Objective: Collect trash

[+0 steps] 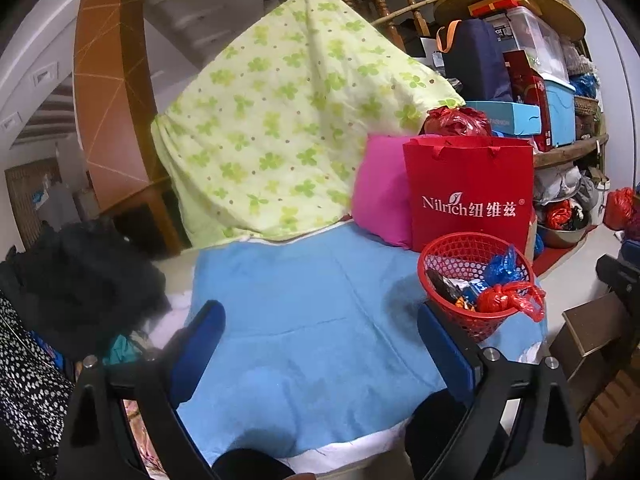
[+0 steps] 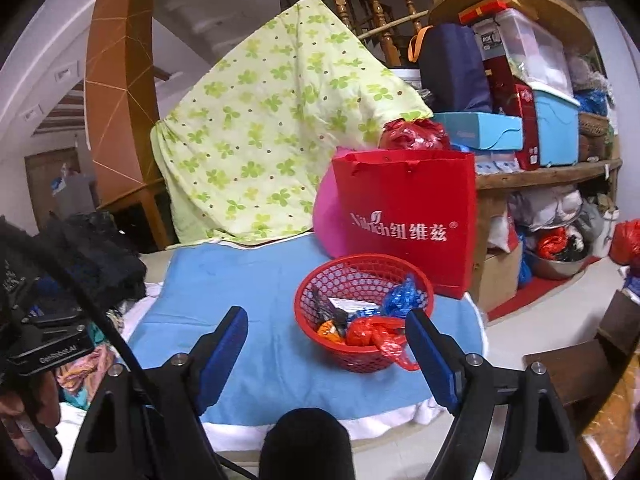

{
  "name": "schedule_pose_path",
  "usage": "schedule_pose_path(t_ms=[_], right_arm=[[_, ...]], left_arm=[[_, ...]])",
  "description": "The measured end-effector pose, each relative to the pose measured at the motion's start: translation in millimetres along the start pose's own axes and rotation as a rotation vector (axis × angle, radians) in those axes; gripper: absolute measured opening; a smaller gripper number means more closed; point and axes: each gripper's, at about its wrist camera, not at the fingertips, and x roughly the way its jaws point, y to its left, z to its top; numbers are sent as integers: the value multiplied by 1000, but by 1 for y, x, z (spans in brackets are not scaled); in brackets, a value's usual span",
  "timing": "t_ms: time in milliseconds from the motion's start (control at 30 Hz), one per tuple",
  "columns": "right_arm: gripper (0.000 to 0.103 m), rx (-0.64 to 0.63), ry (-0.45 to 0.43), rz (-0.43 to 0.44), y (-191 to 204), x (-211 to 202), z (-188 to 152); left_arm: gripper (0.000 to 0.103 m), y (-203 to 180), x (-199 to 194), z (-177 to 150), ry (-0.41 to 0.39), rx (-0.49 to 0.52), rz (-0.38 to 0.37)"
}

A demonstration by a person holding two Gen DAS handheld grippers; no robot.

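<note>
The blue cloth (image 2: 256, 280) is bare in the middle. The red basket (image 2: 360, 280) sits on its right side, with a red bag (image 2: 408, 216) just behind. Dark clothes (image 2: 100, 256) crowd the left.

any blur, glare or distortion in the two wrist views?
Left wrist: strong fisheye bending, dark corners; fingers soft up close; basket and red bag lettering sharp; no glare. Right wrist: same bending and dark corners; bag lettering partly smeared; basket sharp; dim, even indoor light.
</note>
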Motion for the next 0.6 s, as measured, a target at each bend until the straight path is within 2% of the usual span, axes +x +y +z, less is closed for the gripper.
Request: schedule_pose_path(t_ms=[600], right_arm=[[85, -43, 32, -54, 5, 4, -2]], left_arm=[[97, -4, -3, -5, 11, 29, 17]])
